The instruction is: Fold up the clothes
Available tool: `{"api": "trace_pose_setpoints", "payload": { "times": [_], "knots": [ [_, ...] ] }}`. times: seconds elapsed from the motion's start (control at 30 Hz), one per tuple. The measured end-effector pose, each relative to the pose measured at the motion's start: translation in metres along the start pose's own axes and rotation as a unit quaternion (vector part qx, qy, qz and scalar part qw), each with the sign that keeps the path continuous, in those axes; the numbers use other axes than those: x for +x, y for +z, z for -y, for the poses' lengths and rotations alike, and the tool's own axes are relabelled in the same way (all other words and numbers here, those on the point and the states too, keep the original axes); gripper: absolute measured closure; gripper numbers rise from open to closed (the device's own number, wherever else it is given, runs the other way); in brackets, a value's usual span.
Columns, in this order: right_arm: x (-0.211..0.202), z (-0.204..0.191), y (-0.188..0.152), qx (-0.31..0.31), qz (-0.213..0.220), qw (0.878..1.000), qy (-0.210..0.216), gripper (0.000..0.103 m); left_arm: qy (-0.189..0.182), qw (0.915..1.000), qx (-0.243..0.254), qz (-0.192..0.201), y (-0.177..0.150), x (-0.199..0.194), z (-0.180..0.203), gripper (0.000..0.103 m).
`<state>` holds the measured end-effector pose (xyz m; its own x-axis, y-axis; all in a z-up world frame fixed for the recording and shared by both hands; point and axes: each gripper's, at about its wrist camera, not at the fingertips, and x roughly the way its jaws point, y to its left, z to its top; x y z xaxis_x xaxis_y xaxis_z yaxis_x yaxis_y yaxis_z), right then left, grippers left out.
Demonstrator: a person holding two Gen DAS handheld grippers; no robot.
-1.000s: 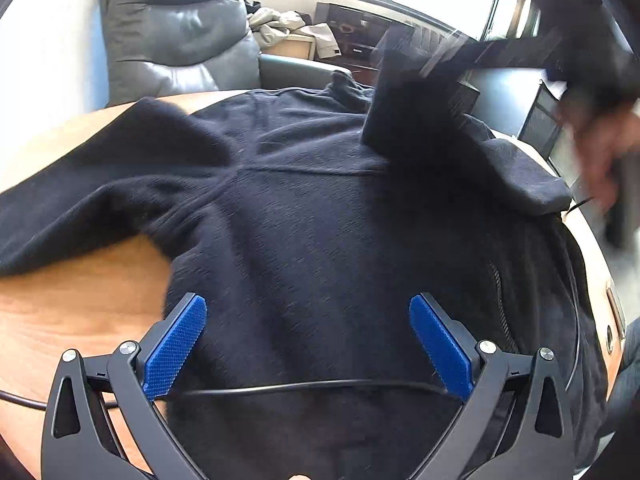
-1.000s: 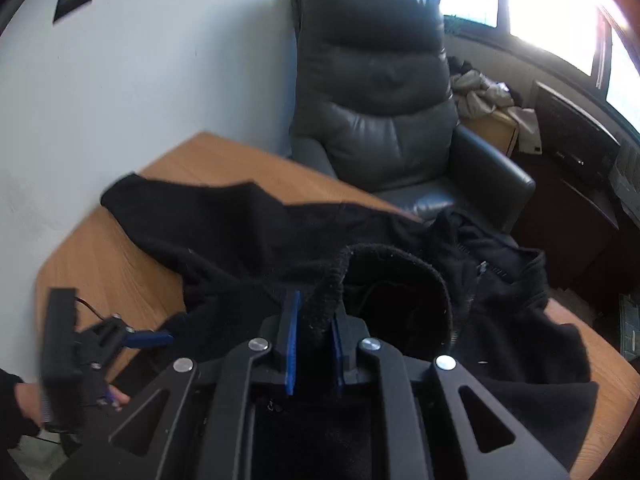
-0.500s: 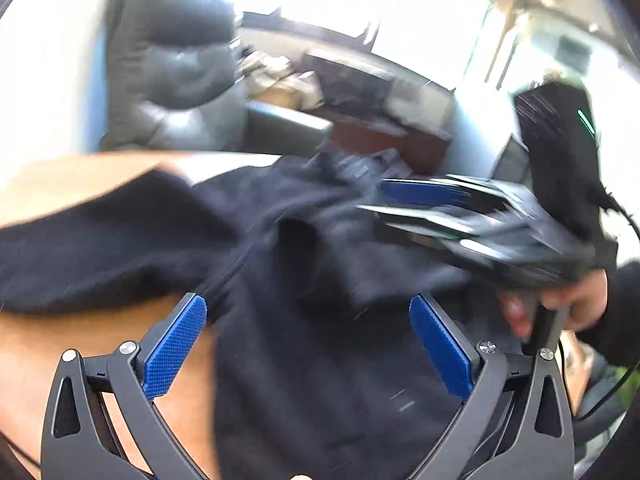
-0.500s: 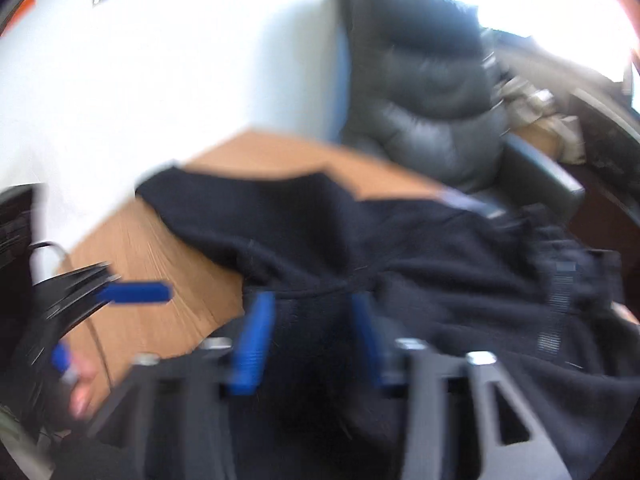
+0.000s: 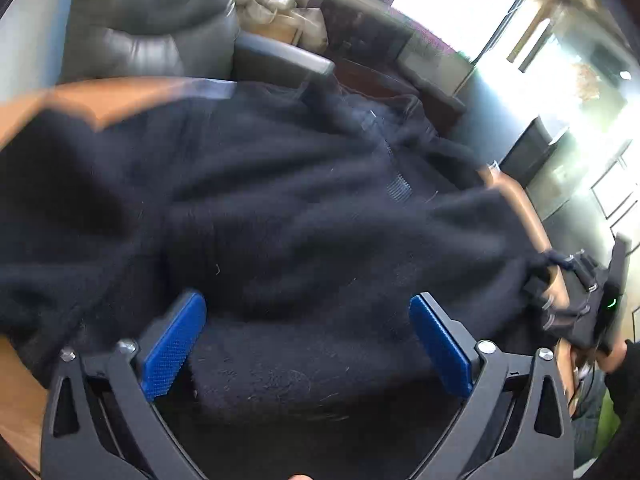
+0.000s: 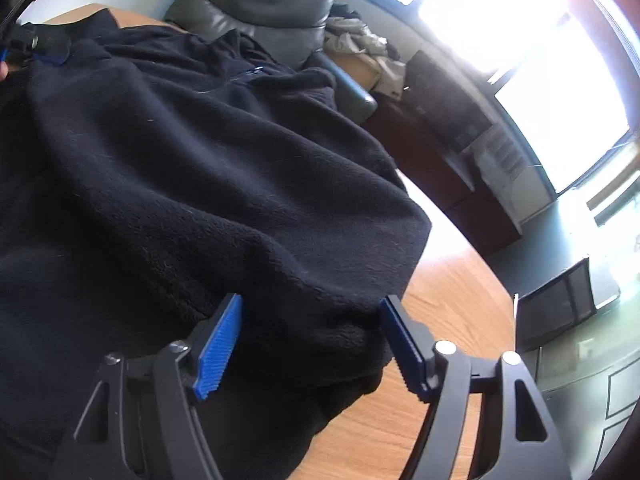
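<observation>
A black fleece jacket point(image 5: 280, 208) with a zipper lies spread over a wooden table point(image 5: 16, 380); it also shows in the right wrist view point(image 6: 180, 168). My left gripper point(image 5: 308, 340) is open, its blue pads wide apart over the near part of the jacket, with a folded layer of fleece between them. My right gripper point(image 6: 310, 344) is open, its pads on either side of the jacket's right edge near the table's bare wood point(image 6: 440, 312). The right gripper also shows at the right edge of the left wrist view point(image 5: 576, 300).
A grey leather armchair point(image 5: 152, 20) stands behind the table. A box with crumpled cloth point(image 5: 280, 12) and dark cabinets point(image 6: 448, 92) sit under bright windows. A dark box point(image 6: 556, 300) stands on the floor to the right.
My right gripper let go of the sleeve cuff, opened, and moved to the jacket's right edge. The sleeve now lies folded across the body. My left gripper moved closer over the jacket.
</observation>
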<state>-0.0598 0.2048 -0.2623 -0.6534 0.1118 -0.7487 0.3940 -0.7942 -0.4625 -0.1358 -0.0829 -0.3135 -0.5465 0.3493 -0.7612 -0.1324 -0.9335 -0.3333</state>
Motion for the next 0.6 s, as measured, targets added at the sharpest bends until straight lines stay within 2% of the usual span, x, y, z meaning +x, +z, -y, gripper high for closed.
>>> {"api": "trace_pose_setpoints", "payload": {
  "times": [0.07,0.17,0.23,0.3,0.33,0.4,0.43,0.47,0.53,0.6],
  "knots": [
    [0.001,0.006,0.000,0.024,0.008,1.000,-0.014,0.084,0.023,0.9986,0.047,-0.008,-0.003,0.005,0.010,0.000],
    [-0.020,0.027,-0.004,0.078,0.031,0.996,-0.012,0.088,0.029,0.9982,0.052,-0.006,-0.004,0.009,0.010,0.000],
    [-0.029,0.040,-0.012,0.103,0.026,0.994,-0.011,0.088,0.032,0.9982,0.052,-0.002,-0.004,0.010,0.011,0.000],
    [-0.032,0.040,-0.025,0.077,0.012,0.997,-0.019,0.084,0.036,0.9979,0.053,0.000,-0.005,0.009,0.013,0.000],
    [-0.034,0.039,-0.031,0.059,0.005,0.998,-0.024,0.076,0.032,0.9984,0.046,0.001,-0.004,0.003,0.012,0.000],
    [-0.038,0.034,-0.034,0.024,0.014,0.999,-0.020,0.059,0.024,0.9992,0.032,0.002,-0.004,-0.008,0.009,0.000],
    [-0.038,0.030,-0.032,0.001,0.022,1.000,-0.019,0.042,0.021,0.9995,0.025,0.004,-0.004,-0.015,0.007,0.000],
    [-0.035,0.023,-0.030,-0.025,0.027,0.999,-0.023,0.031,0.018,0.9996,0.019,0.011,-0.006,-0.023,0.004,0.000],
    [-0.021,0.007,-0.025,-0.085,0.024,0.996,-0.035,0.029,0.022,0.9996,0.016,0.011,-0.011,-0.030,-0.001,0.000],
    [0.003,-0.006,-0.021,-0.124,0.007,0.991,-0.053,0.033,0.024,0.9996,0.010,-0.008,-0.019,-0.022,-0.006,0.000]
  ]
}}
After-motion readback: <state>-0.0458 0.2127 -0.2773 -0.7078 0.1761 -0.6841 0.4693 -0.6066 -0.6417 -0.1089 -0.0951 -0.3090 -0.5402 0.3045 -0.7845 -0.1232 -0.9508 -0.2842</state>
